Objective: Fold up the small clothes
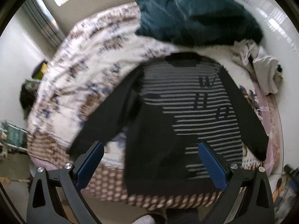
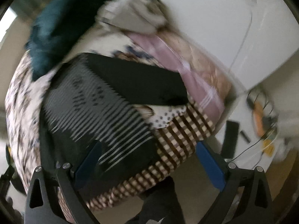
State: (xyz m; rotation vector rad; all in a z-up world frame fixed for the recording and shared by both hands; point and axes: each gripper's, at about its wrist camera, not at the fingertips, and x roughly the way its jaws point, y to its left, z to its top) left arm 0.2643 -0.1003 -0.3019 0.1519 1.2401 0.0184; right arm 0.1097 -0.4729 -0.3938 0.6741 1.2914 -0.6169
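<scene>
A black long-sleeved top with grey stripes (image 1: 179, 108) lies spread flat on the bed, both sleeves out to the sides, its hem hanging over the near bed edge. My left gripper (image 1: 151, 164) is open and empty, hovering above the hem. The same top (image 2: 97, 112) shows blurred in the right wrist view, one black sleeve (image 2: 138, 85) lying across it. My right gripper (image 2: 147, 162) is open and empty above the bed's near corner, beside the top's hem.
The bed has a floral cover (image 1: 89, 59) and a checked brown edge (image 1: 149, 199). A dark teal garment (image 1: 196, 15) and a pile of pale clothes (image 1: 261, 63) lie at the far end. Cables and a dark device (image 2: 231, 138) lie on the floor to the right.
</scene>
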